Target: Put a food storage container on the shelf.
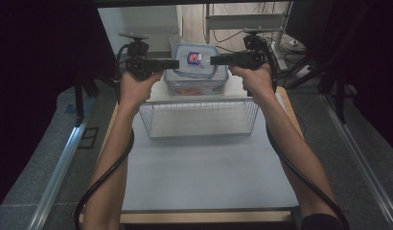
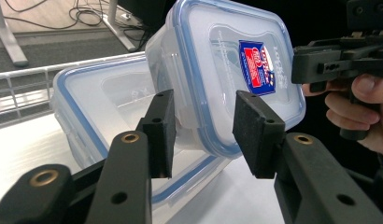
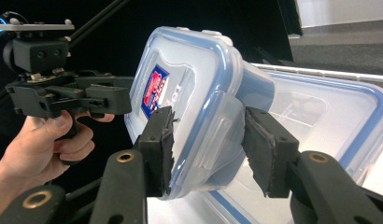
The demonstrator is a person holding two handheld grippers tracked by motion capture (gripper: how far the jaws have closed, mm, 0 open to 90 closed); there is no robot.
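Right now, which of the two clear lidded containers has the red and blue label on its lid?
The smaller container, held tilted between both grippers. The larger container beneath it lies flat with a plain lid.

The clear container (image 2: 227, 70) had a blue-rimmed lid and a red-and-blue label (image 2: 256, 66); the grippers' pads (image 2: 257, 133) were black; the wire basket (image 1: 199, 120) was white.

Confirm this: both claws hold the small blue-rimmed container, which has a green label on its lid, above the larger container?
Not quite: the label is red and blue, as the left gripper view shows. Both the left claw and right claw do hold the small container above the larger container.
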